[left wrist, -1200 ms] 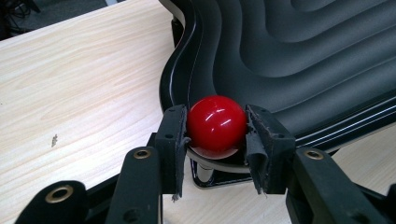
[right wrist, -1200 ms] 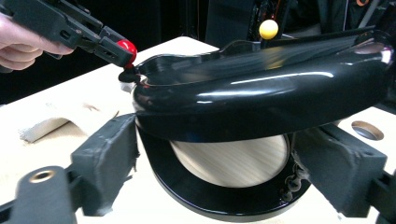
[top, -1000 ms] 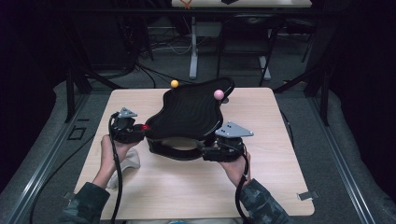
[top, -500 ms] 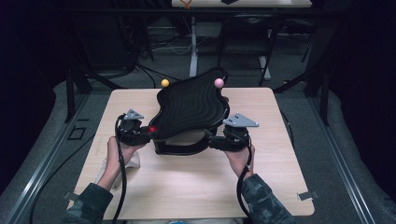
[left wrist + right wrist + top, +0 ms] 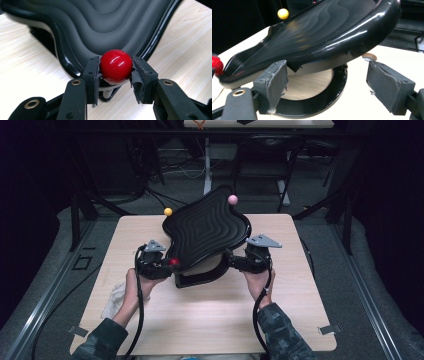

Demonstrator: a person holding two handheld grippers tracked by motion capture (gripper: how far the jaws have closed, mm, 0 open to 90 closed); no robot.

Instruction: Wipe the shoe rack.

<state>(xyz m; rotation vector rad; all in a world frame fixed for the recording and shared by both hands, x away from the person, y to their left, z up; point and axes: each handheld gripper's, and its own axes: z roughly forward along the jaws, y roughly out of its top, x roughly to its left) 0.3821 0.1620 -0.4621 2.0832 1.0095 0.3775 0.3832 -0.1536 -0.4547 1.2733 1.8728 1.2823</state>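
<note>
The left gripper point(image 5: 159, 265) is clamped on the red ball point(image 5: 116, 66), both pads pressed flat against its sides, right at the near-left edge of the black ridged wavy tray point(image 5: 207, 231). In the high view that tray sits tilted on its black ring base point(image 5: 200, 279) in the middle of the light wooden table point(image 5: 210, 320). A yellow ball point(image 5: 168, 211) stands at its far-left corner and a pink ball point(image 5: 232, 199) at its far edge. Over on the other side, the right gripper point(image 5: 240, 262) comes in at the tray's right rim with its jaws standing apart; its own view shows the glossy rim point(image 5: 352, 42) running just above and between the pads point(image 5: 274, 82), neither pad pressing on it. A white cloth point(image 5: 116, 297) lies under the left hand point(image 5: 134, 287).
</note>
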